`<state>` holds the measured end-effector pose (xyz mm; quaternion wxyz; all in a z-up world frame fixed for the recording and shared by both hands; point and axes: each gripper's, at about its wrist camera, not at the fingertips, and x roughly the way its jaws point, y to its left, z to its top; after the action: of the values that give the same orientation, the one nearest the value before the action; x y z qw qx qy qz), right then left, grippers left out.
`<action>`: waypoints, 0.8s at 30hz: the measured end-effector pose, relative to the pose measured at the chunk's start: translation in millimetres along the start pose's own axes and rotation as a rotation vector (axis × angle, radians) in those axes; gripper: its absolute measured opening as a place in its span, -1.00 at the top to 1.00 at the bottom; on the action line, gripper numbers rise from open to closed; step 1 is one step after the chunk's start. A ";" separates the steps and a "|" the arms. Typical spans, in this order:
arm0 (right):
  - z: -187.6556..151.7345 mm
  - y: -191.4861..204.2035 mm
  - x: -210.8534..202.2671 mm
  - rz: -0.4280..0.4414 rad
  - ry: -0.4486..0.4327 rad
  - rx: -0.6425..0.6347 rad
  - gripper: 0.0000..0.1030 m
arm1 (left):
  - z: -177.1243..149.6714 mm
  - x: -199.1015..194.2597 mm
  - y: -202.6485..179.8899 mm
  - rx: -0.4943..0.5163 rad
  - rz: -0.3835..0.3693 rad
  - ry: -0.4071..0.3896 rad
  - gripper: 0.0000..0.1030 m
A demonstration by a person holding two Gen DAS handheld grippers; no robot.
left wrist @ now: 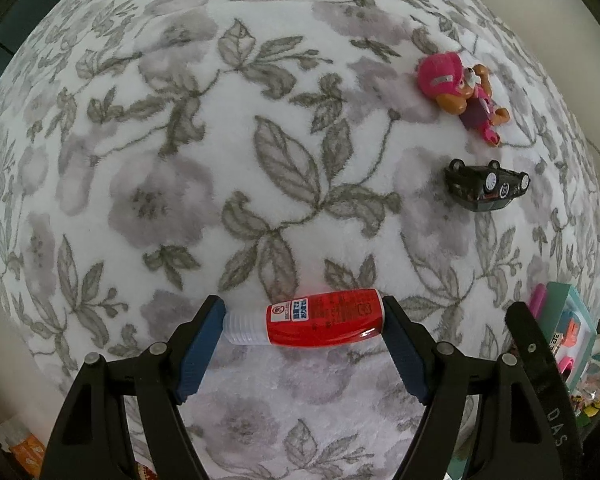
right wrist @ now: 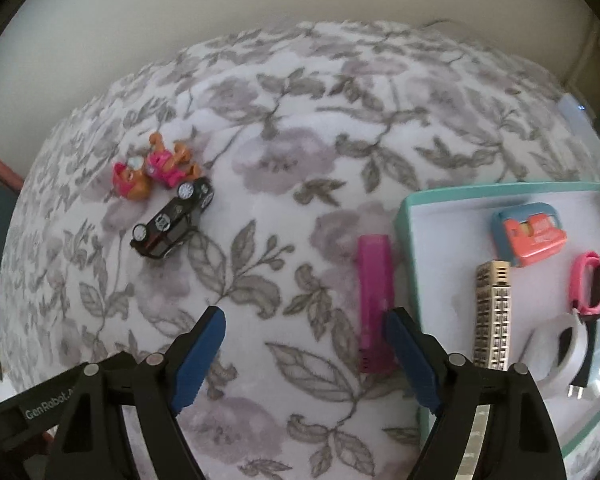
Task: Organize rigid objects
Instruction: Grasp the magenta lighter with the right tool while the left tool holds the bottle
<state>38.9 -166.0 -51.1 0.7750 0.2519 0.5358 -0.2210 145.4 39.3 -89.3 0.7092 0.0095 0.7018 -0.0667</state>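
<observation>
Left wrist view: the left gripper [left wrist: 304, 316] points down at a red bottle [left wrist: 320, 318] lying crosswise between its fingers [left wrist: 204, 332]. The tips sit at both bottle ends; whether they press, I cannot tell.

Right wrist view: the right gripper [right wrist: 306, 340] stands open and empty, a pink bar [right wrist: 374, 300] just inside its right finger, beside the teal tray [right wrist: 408, 248]. Picking-up step; next, likely carry the bottle to the tray.

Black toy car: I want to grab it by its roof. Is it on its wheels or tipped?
Tipped. The car lies on its side on the blanket, wheels facing sideways.
</observation>
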 end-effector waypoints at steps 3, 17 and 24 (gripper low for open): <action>-4.7 -8.1 2.5 0.047 0.026 0.069 -0.64 | -0.8 -0.2 -3.3 -0.001 -0.003 0.004 -0.54; -6.6 -34.6 -1.0 0.095 -0.007 0.156 -0.46 | -9.3 -3.9 -10.4 0.007 0.022 -0.007 -0.54; -4.1 -33.6 4.9 0.094 -0.016 0.136 -0.44 | -7.4 -2.4 -11.2 0.011 0.013 -0.002 -0.54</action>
<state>17.0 -189.8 -62.1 0.7699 0.3271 0.5009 -0.2221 136.8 29.2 -86.1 0.7103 0.0180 0.7005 -0.0661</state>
